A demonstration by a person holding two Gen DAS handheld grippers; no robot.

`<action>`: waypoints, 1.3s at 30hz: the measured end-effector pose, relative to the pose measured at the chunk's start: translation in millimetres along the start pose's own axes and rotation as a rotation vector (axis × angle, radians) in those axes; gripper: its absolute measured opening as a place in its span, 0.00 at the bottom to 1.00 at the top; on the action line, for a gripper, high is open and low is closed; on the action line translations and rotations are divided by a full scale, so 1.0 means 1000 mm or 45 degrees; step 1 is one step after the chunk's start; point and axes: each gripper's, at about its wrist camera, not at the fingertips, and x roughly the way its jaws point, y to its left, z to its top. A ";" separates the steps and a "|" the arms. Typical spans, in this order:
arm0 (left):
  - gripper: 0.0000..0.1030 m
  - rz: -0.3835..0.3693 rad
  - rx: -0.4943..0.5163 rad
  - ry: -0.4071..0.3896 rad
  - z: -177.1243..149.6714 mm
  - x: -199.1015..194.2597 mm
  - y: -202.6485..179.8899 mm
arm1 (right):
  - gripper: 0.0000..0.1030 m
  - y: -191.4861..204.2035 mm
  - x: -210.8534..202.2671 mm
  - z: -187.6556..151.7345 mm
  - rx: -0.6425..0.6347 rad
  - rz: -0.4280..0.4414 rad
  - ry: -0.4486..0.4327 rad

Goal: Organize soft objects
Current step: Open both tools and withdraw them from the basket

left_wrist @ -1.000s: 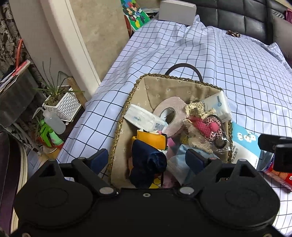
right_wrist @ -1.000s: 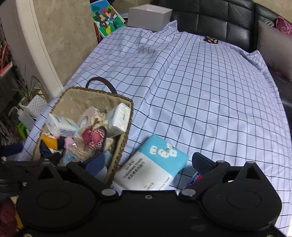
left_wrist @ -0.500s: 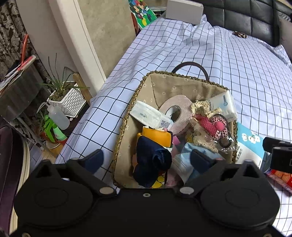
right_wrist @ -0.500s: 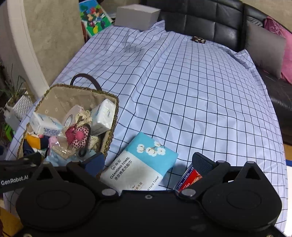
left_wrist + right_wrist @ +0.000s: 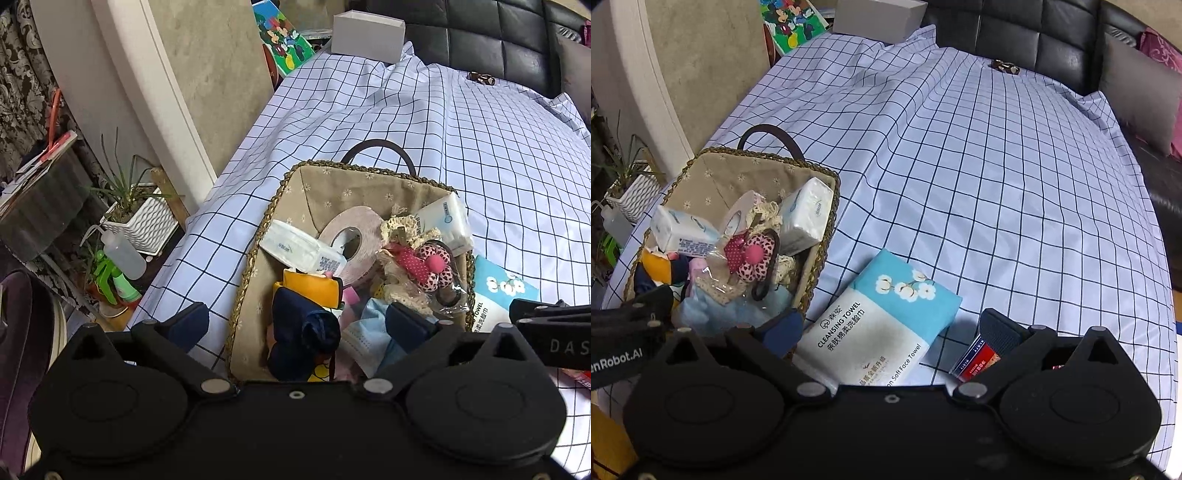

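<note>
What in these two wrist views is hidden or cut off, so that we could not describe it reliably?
- Red packet, right wrist view: mostly behind the right gripper; its print is too small to read.
- Cleansing towel pack, left wrist view: partly behind the basket rim and the other gripper.
- Basket floor, both views: buried under the piled items.
- Small dark thing by the headboard: too small to identify.
</note>
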 end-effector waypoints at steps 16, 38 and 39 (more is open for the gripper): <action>0.97 0.001 -0.001 0.006 -0.001 0.000 -0.001 | 1.00 0.002 0.006 0.000 -0.005 -0.016 0.029; 0.97 -0.001 -0.005 0.024 -0.002 0.003 -0.001 | 1.00 -0.002 0.011 0.000 0.026 -0.012 0.058; 0.97 -0.001 -0.006 0.024 -0.002 0.003 -0.001 | 1.00 -0.001 0.011 0.000 0.027 -0.012 0.059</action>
